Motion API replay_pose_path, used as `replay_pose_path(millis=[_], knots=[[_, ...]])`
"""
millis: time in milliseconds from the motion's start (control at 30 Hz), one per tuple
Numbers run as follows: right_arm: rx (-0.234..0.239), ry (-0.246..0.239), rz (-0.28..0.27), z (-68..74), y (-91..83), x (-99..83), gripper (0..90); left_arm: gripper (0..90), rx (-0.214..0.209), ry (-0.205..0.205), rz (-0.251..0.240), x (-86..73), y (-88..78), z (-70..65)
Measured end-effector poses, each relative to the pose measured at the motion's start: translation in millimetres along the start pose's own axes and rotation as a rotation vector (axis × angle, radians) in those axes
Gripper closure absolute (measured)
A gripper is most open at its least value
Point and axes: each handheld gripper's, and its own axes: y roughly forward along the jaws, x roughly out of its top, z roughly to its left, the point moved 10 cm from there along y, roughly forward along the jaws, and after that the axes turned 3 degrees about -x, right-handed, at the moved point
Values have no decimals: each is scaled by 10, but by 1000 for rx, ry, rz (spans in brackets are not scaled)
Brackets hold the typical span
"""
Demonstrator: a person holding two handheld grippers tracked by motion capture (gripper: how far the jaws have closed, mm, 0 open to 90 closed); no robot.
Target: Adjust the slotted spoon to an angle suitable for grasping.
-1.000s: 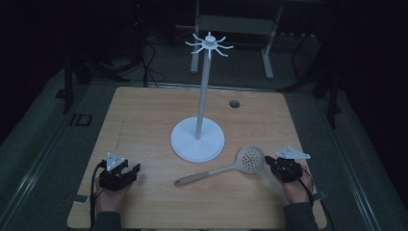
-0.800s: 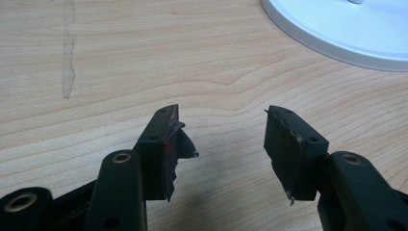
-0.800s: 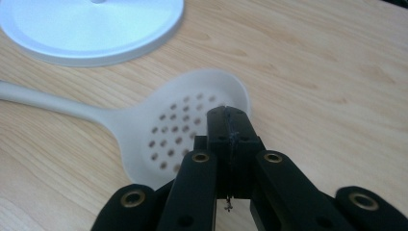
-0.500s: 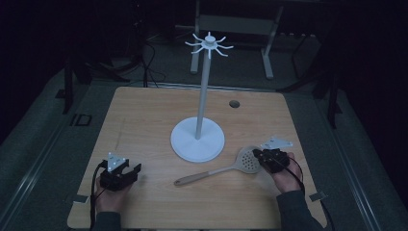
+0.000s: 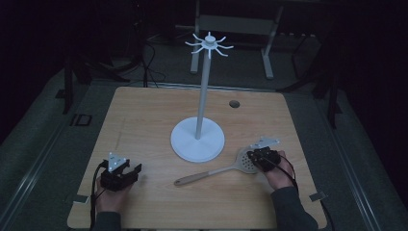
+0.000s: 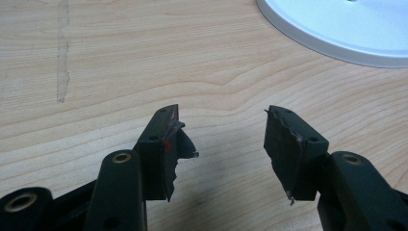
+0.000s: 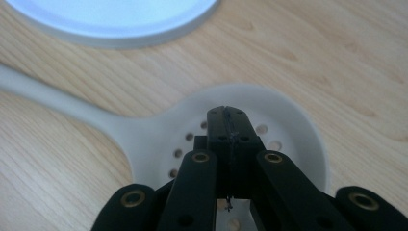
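A light wooden tabletop (image 5: 144, 120) carries a white utensil stand (image 5: 198, 139) near its middle: a round flat base, a slim upright pole and a crown of short hooks at the top. Just near and right of the base lies a slotted spoon (image 5: 219, 171), its perforated white head toward the right and its wooden-tipped handle running left and nearer. A small dark round hole (image 5: 234, 103) sits in the tabletop at the far side, right of the pole.

The right gripper (image 5: 260, 159) is at the right side of the tabletop, held in a hand (image 5: 279, 175) that comes in from the near edge, and it sits over the spoon's head. In the right gripper view its jaws are pressed together with no gap, their tips above the perforated bowl (image 7: 288, 125) of the spoon; whether they touch it cannot be told. The stand's base rim (image 7: 110, 29) shows beyond.

The left gripper (image 5: 118, 175) rests at the near left of the tabletop, well apart from the stand and spoon. In the left gripper view (image 6: 221, 139) its jaws stand apart over bare wood, nothing between them, with the edge of the stand's base at the upper right.
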Motion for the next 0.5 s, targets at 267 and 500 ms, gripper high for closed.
replay_pose_path(millis=[267, 500], knots=[[0, 23, 16, -63, 24, -133, 900, 471, 5, 2, 4, -4, 6, 1], [-5, 24, 10, -68, 12, -148, 900, 469, 7, 2, 9, -8, 8, 5]])
